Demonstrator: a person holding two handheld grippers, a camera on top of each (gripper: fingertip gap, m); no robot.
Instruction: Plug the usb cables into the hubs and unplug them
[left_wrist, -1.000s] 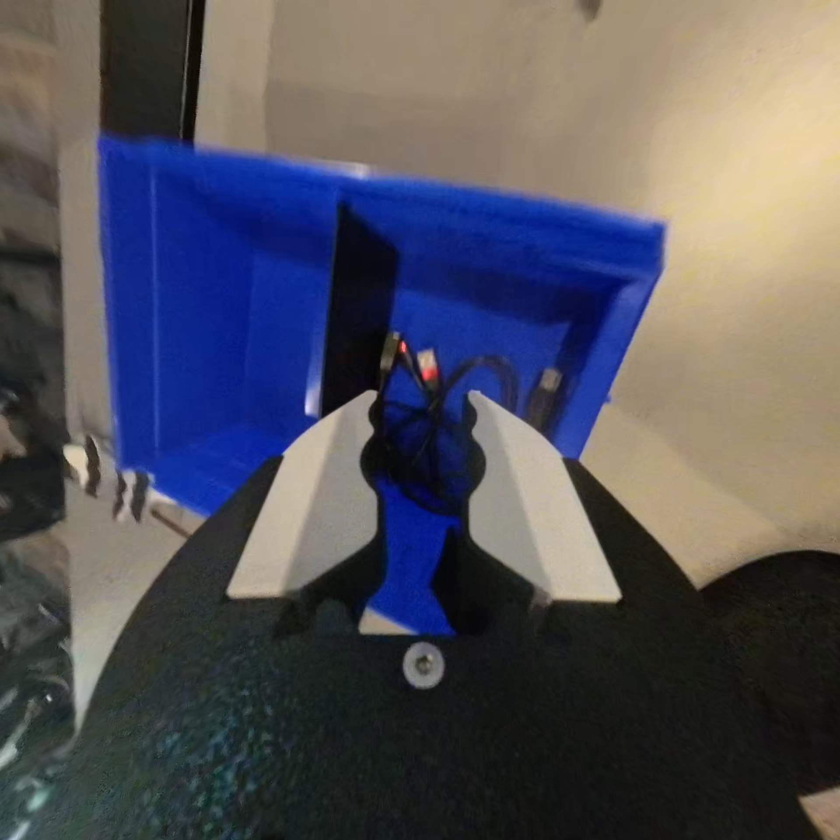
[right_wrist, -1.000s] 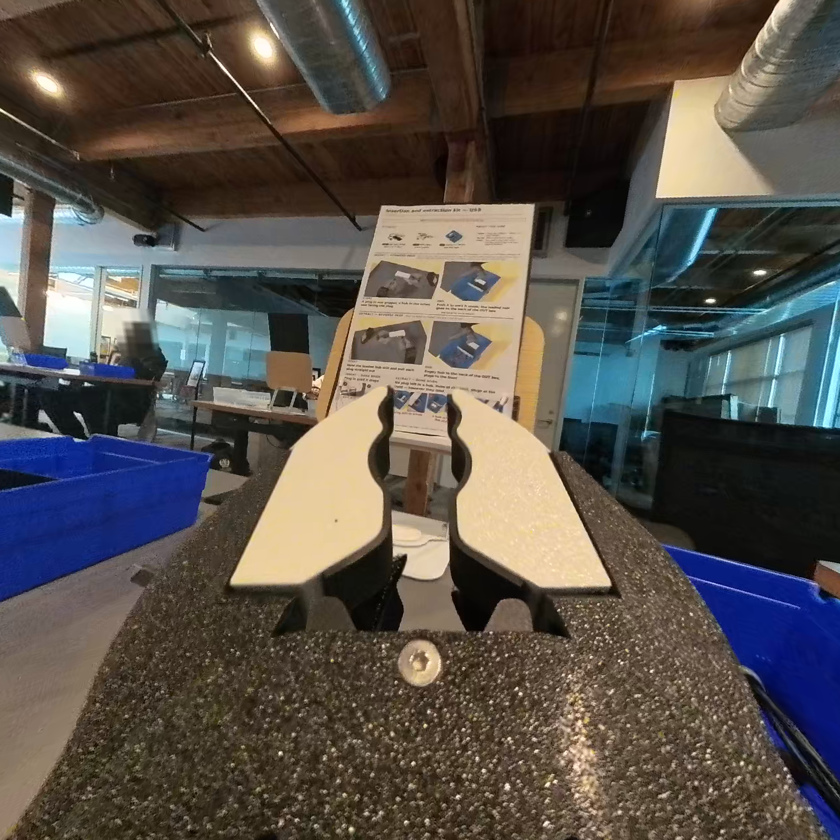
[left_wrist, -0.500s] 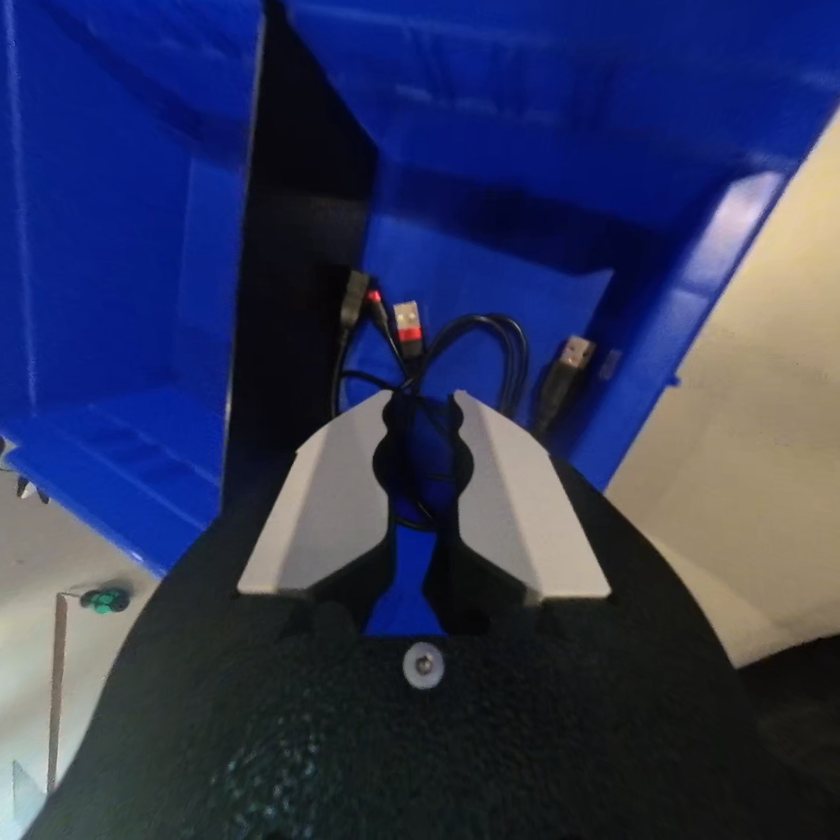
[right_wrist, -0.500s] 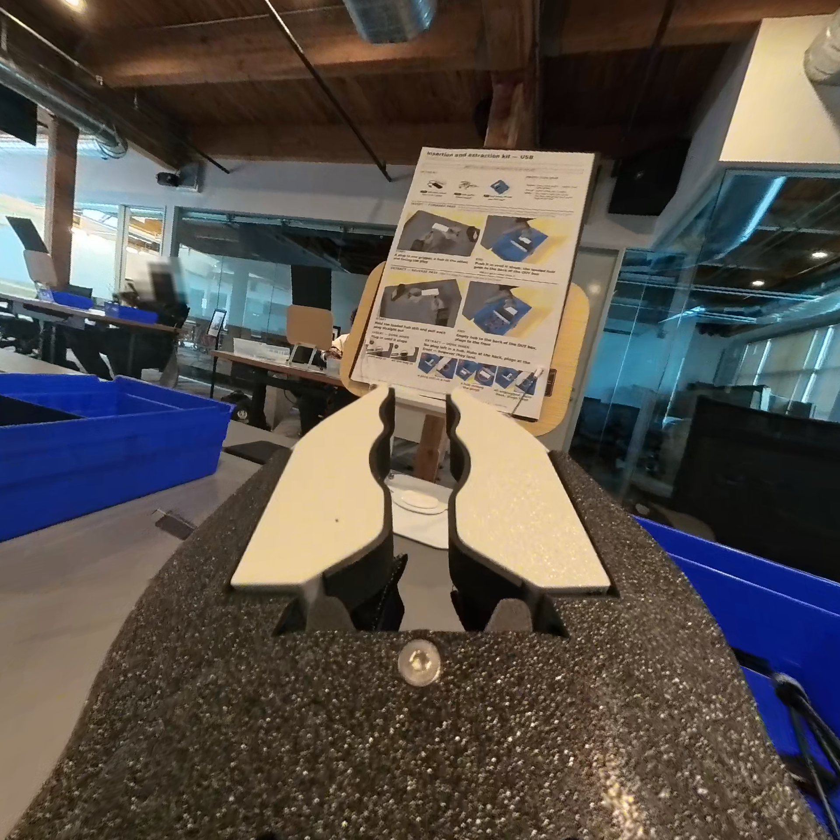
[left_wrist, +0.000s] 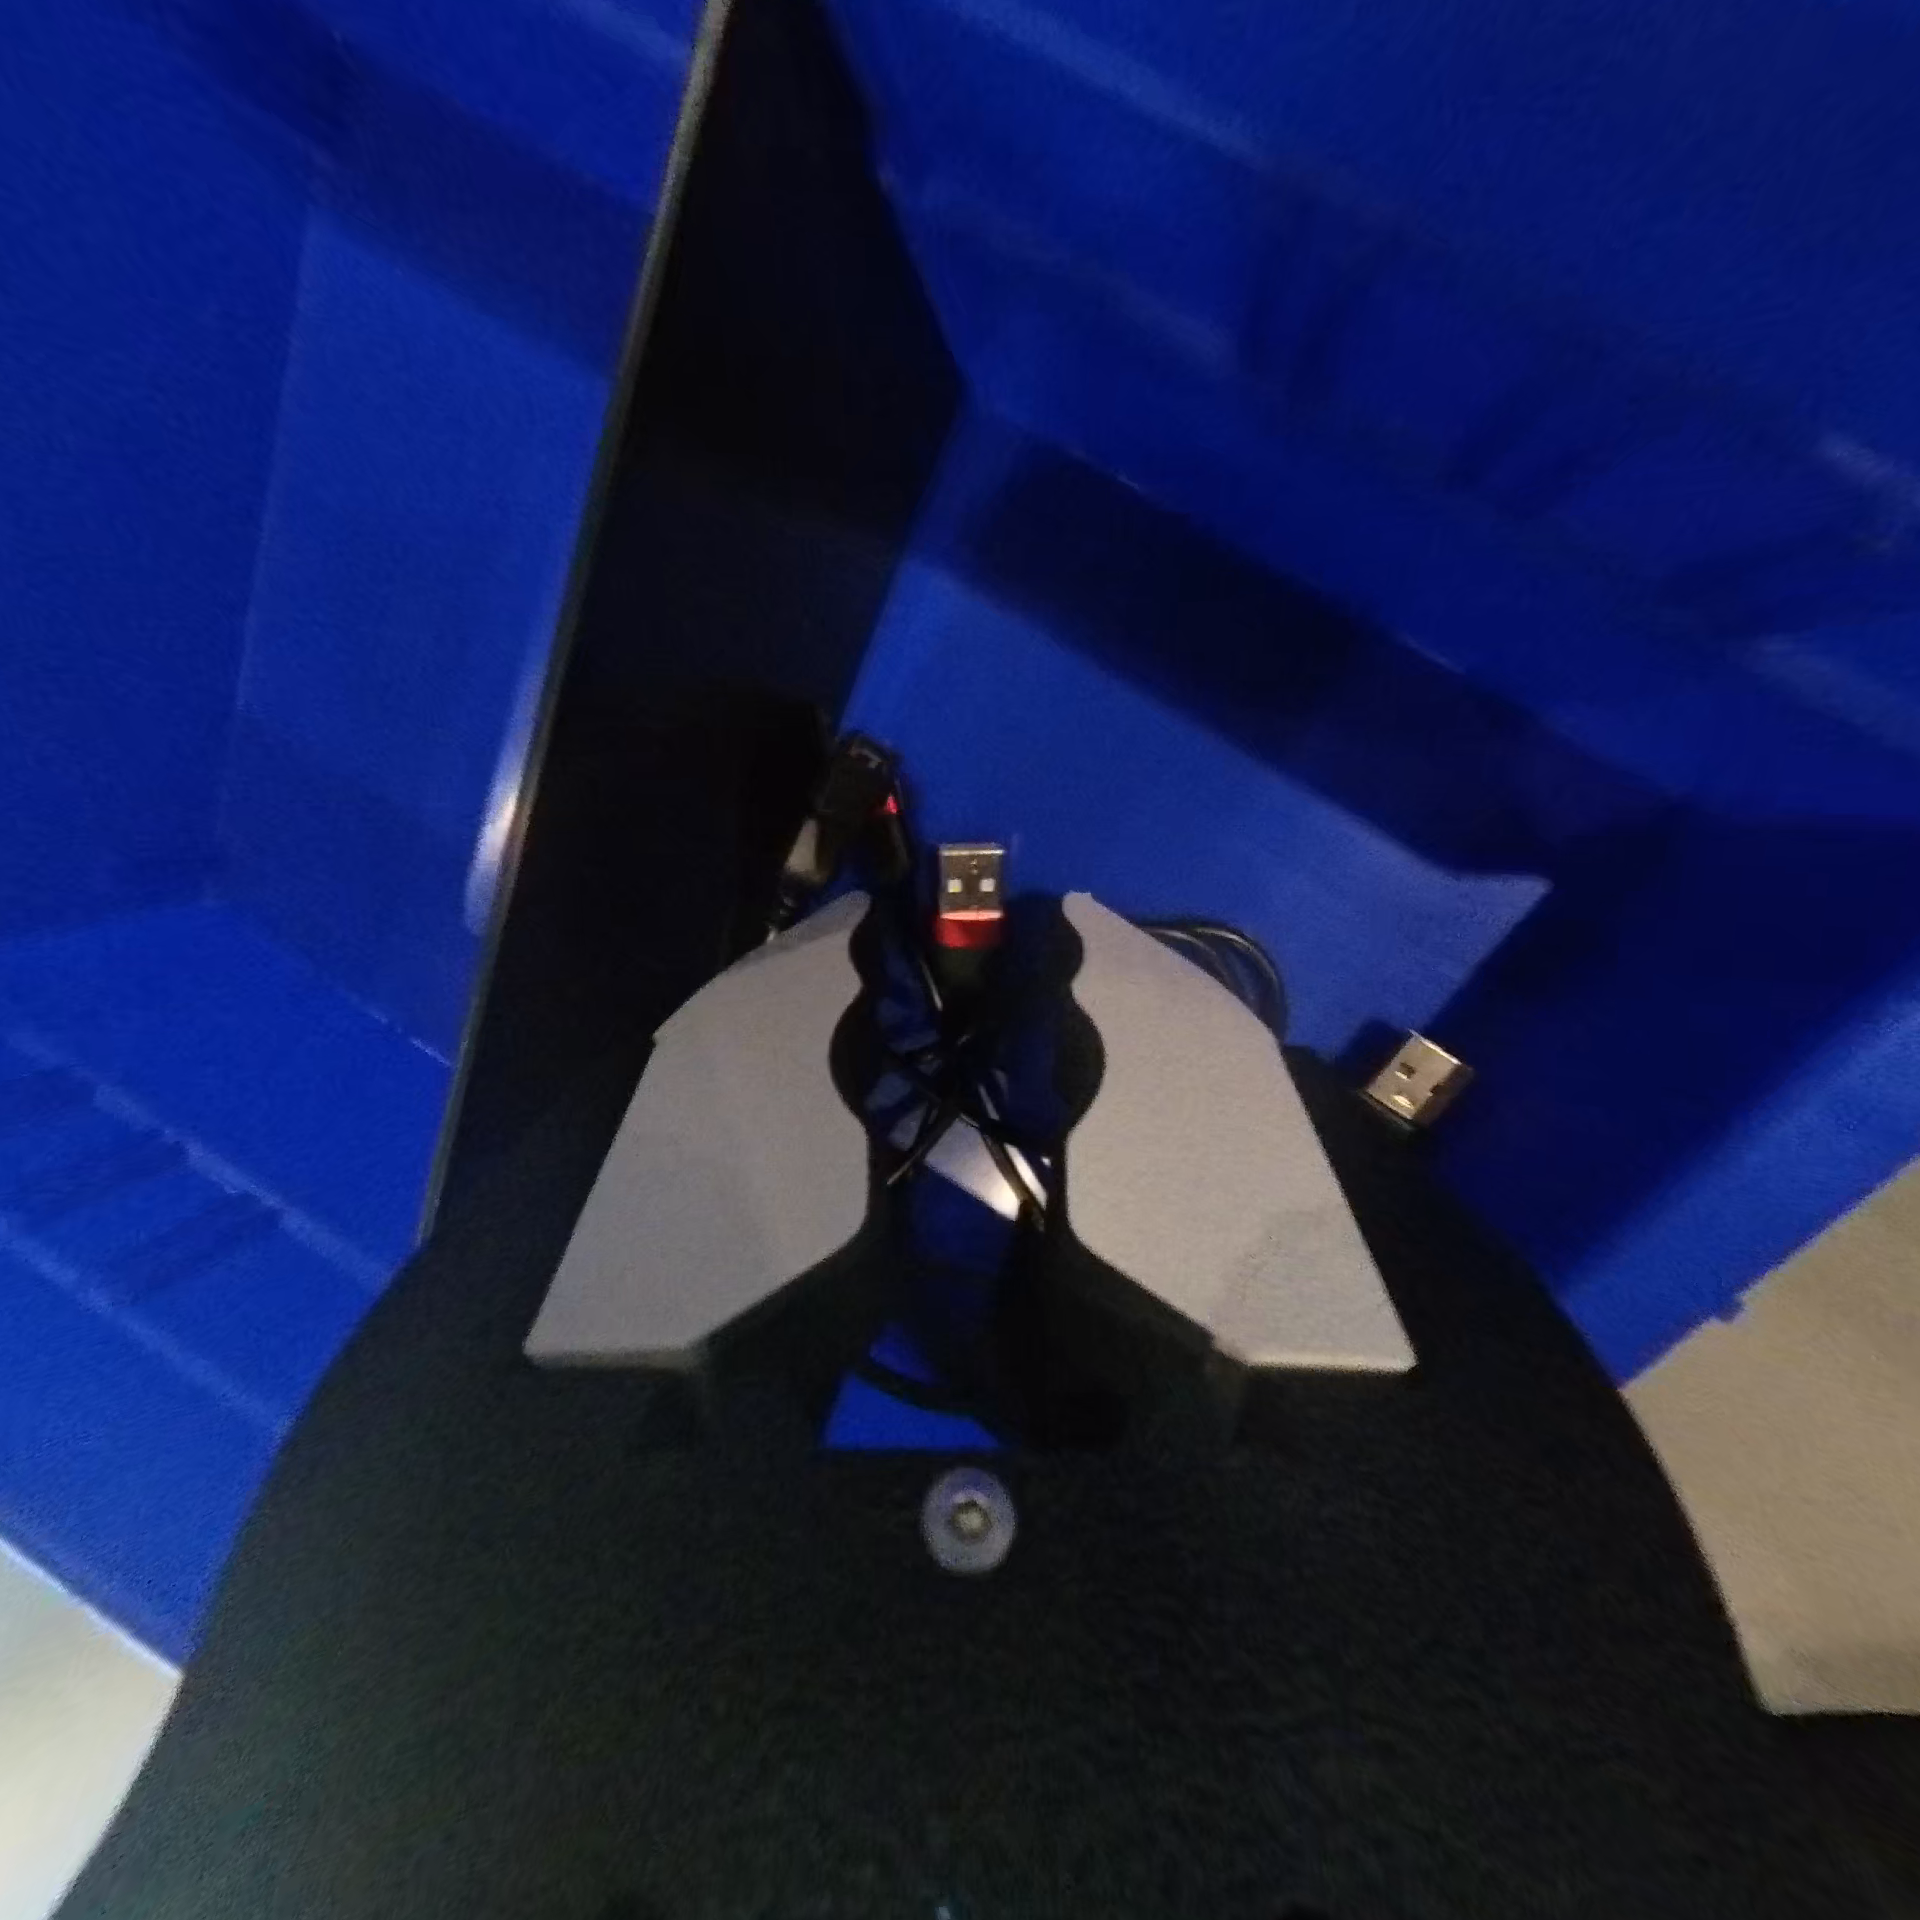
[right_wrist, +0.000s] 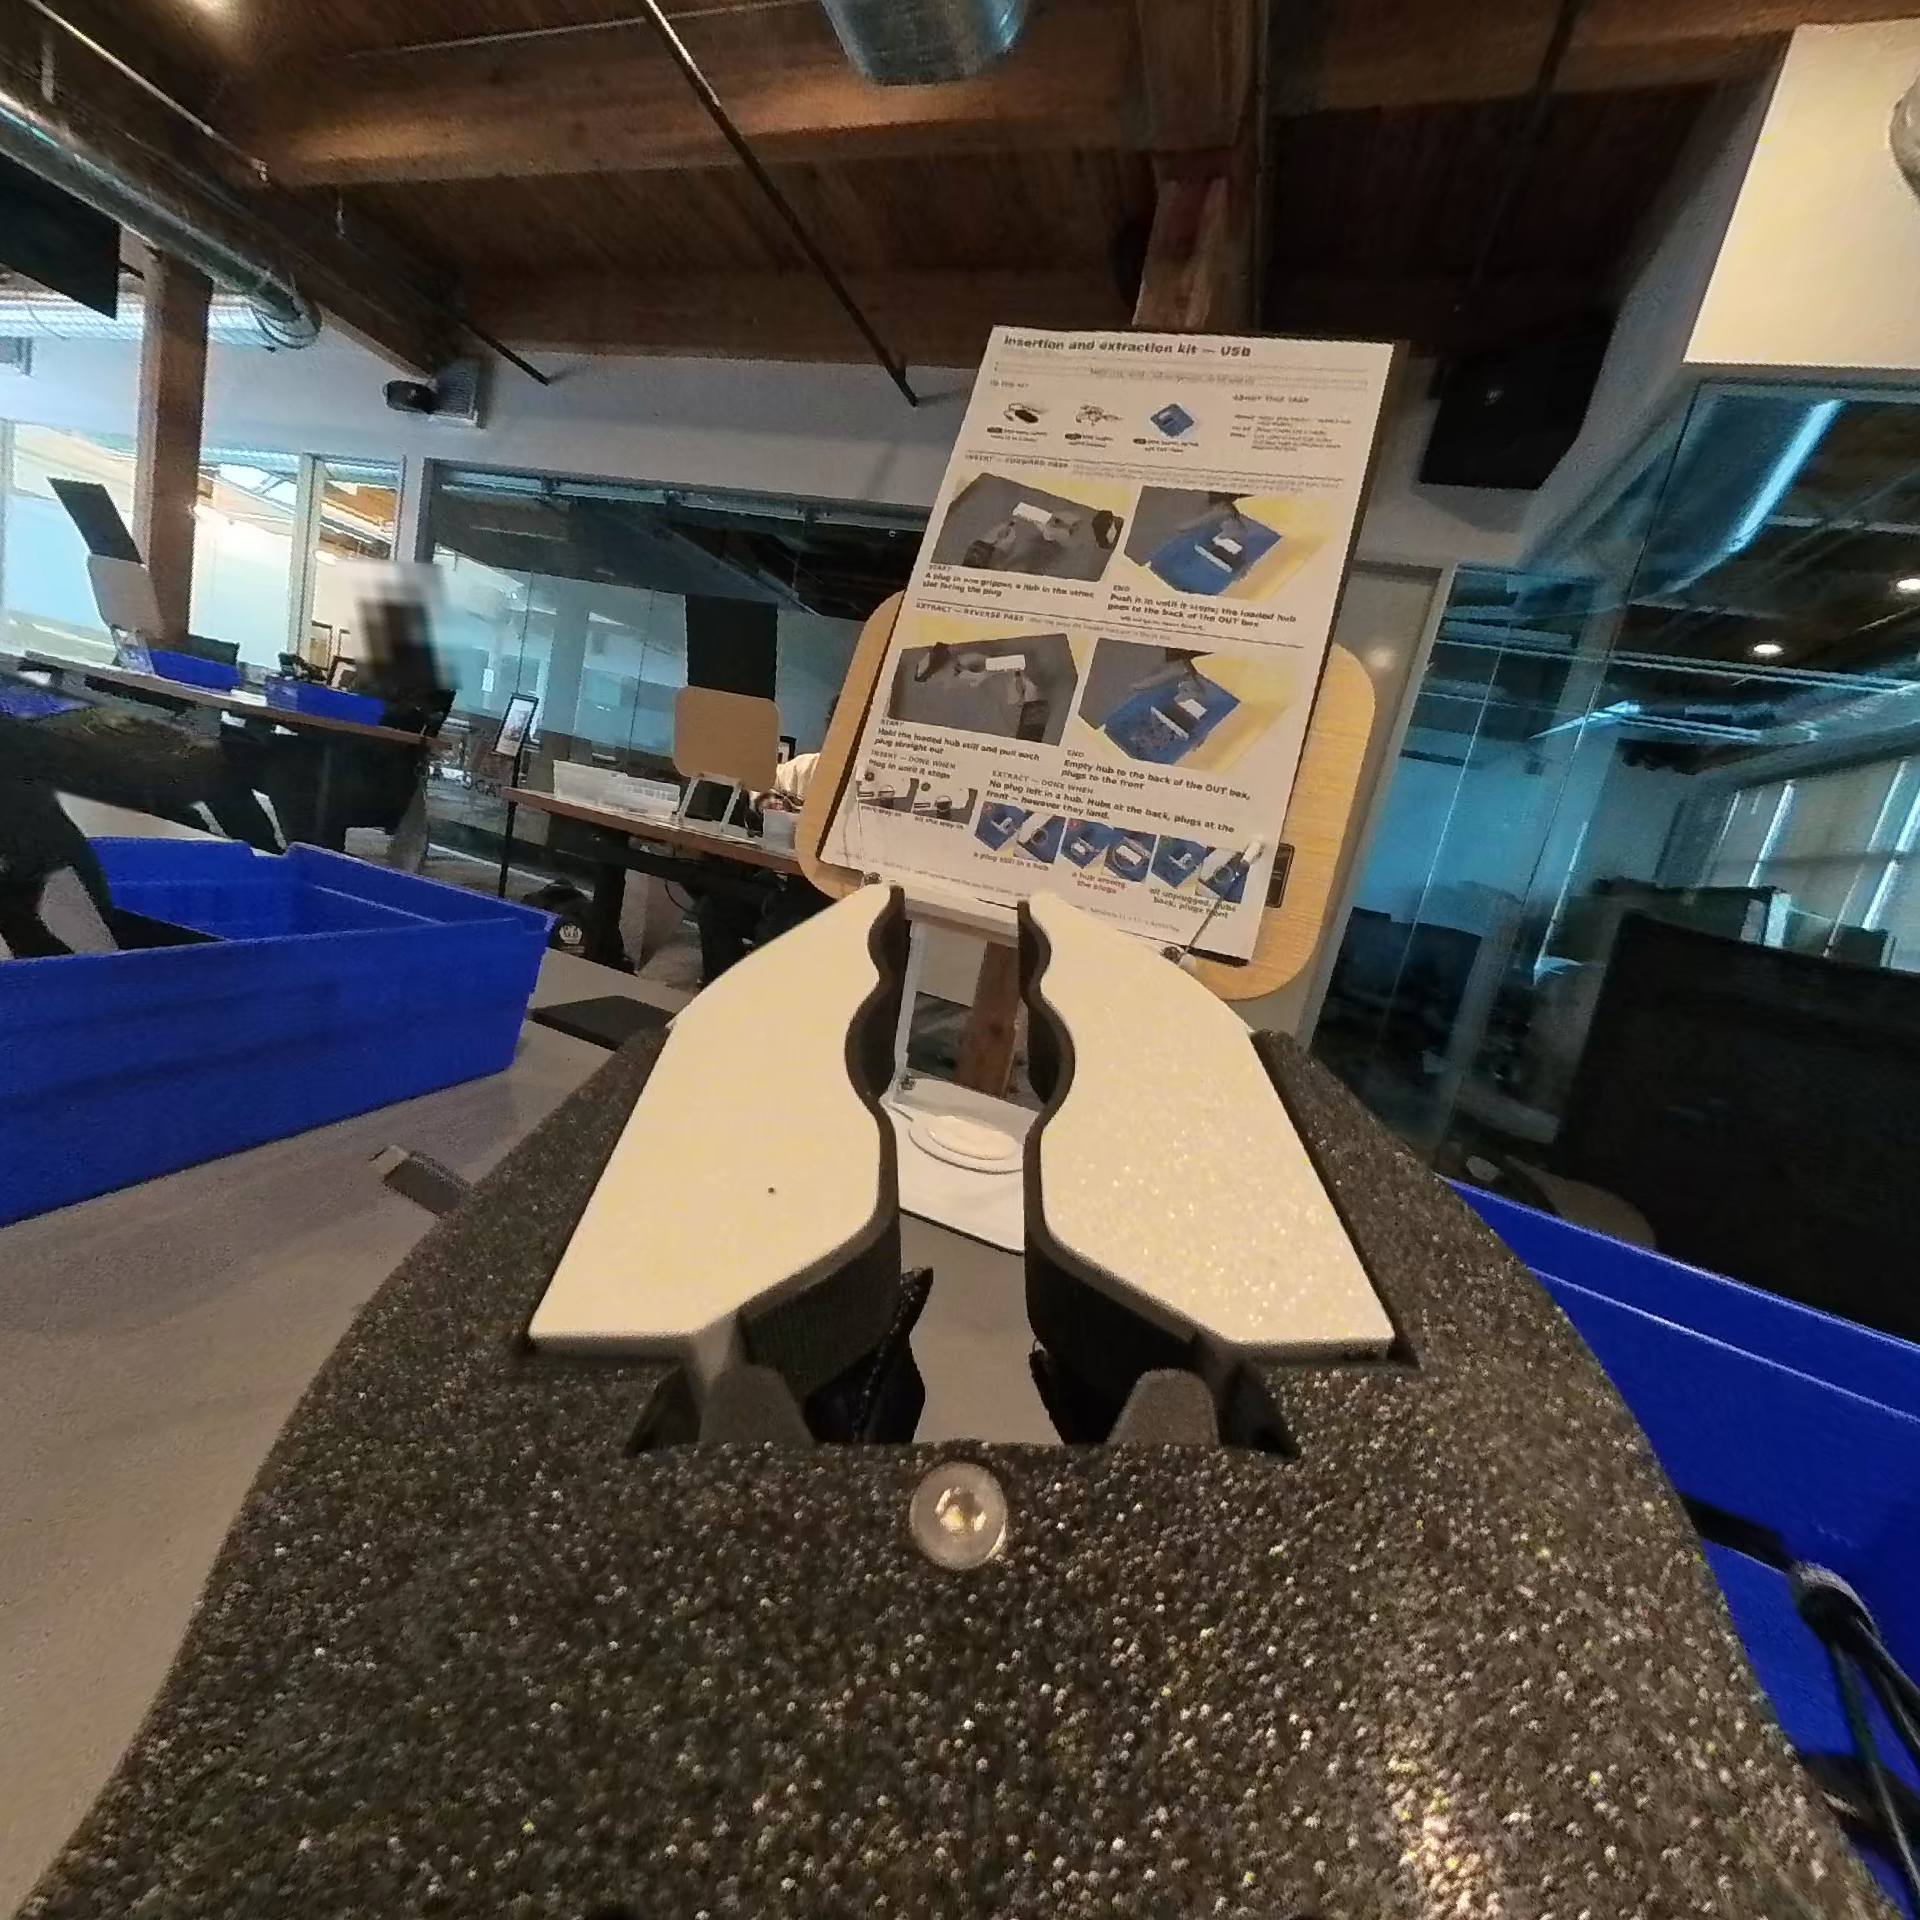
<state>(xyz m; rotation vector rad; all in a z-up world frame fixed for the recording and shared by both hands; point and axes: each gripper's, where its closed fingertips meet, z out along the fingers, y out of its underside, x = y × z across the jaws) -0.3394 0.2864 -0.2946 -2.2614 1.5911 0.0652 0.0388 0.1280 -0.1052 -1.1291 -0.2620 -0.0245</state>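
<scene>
In the left wrist view, my left gripper is open and reaches down into a blue bin. A USB plug with a red collar lies just beyond and between the fingertips, on a tangle of black cables. I cannot tell if the fingers touch it. A second, plain USB plug lies to the right by the bin wall. A third dark plug rests against a black divider. My right gripper is open and empty, held above the grey table. No hub shows clearly.
An instruction sheet on a wooden stand stands ahead of the right gripper. A blue bin sits on the table at left, and another blue bin with a black cable at right. A small dark piece lies on the table.
My left gripper has moved forward and down into the bin, so the red-collared plug now sits at its fingertips. The right gripper has shifted slightly and stays open.
</scene>
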